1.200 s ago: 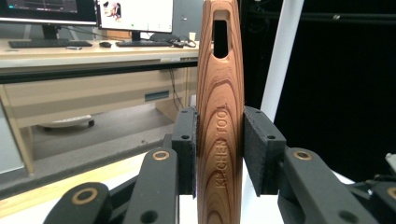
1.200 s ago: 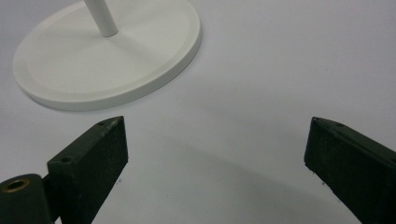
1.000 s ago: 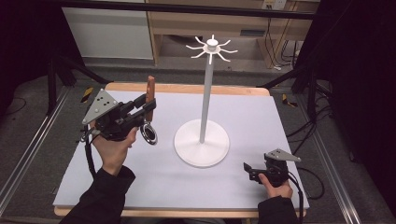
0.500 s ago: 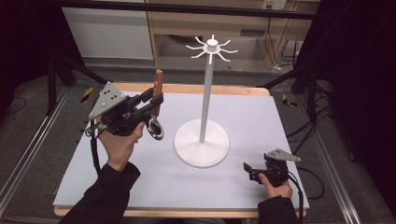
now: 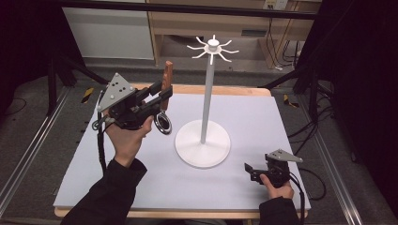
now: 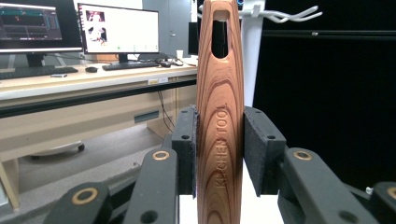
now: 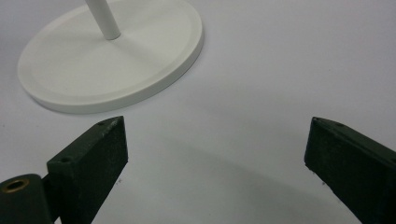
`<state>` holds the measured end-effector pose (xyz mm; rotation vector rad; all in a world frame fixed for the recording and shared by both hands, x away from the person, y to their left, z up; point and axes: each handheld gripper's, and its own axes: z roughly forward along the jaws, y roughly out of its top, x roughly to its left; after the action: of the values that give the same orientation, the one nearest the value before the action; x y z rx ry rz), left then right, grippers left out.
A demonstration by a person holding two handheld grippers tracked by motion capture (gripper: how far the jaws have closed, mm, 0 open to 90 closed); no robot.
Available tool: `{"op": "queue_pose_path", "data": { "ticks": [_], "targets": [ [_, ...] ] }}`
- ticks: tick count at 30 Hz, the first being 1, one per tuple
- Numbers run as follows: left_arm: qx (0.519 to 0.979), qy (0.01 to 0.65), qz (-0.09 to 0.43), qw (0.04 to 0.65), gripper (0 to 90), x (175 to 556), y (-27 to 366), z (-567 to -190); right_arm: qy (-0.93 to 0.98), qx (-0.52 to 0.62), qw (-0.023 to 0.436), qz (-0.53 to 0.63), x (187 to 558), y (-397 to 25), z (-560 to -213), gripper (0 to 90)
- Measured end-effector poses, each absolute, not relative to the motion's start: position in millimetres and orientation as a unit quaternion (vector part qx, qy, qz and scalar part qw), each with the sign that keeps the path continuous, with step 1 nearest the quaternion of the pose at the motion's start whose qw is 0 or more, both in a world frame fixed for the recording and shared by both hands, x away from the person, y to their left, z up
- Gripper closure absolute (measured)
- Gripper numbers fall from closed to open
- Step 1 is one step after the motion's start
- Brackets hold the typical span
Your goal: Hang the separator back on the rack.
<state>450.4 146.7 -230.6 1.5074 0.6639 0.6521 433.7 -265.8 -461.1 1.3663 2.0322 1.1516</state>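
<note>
At the near right corner of the table (image 5: 234, 187), the right gripper (image 5: 252, 170) sits low on the white surface, hand (image 5: 277, 187) wrapped behind it, grey plate on top. Jaws spread wide, nothing between them; in the right gripper view, bare tabletop lies between the two black pads (image 7: 88, 158).

Just beyond it, toward the table's middle: white stand (image 5: 202, 143), round base flat on the surface, thin upright pole, ring of curved hooks (image 5: 212, 48) at the top. The base's near rim sits close ahead of the right jaws, apart from them.

Left of the stand, raised off the table over its left half: left gripper (image 5: 162, 96), held up by the left hand (image 5: 124, 140), dark sleeve (image 5: 108, 197) coming in from the near edge. Jaws clamped on the wooden handle of a kitchen tool (image 6: 220, 116). Handle stands upright, pads pressing it from both sides around mid-length. "KITCHEN TOOL" engraved along the wood, hanging slot near the top end. From the high view a round metal ring end (image 5: 163, 123) hangs below the jaws, above the table, near the stand base but clear of it. Handle top sits lower than the hooks and left of the pole.

Far side, past the table edge: a wooden desk (image 6: 70, 93) with monitors (image 6: 116, 28) and keyboards in the left gripper view, black curtain to the right of them.
</note>
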Motion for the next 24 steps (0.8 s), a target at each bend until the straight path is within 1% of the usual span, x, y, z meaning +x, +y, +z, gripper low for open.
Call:
{"op": "queue_pose_path", "data": {
  "ticks": [9,12,18,24],
  "targets": [
    [0.66,0.283,0.286,0.634,67.3,451,137,-221,0.733,0.493,0.216,0.415,434,-266,-461,6.5],
    [0.66,0.278,0.294,0.633,67.3,454,135,-218,0.733,0.493,0.216,0.416,433,-266,-461,6.5],
    [0.662,0.277,0.281,0.637,67.3,455,130,-214,0.733,0.493,0.215,0.416,434,-266,-461,6.5],
    [0.667,0.272,0.285,0.632,67.3,456,122,-211,0.732,0.494,0.215,0.417,434,-266,-461,6.5]
  ]
}}
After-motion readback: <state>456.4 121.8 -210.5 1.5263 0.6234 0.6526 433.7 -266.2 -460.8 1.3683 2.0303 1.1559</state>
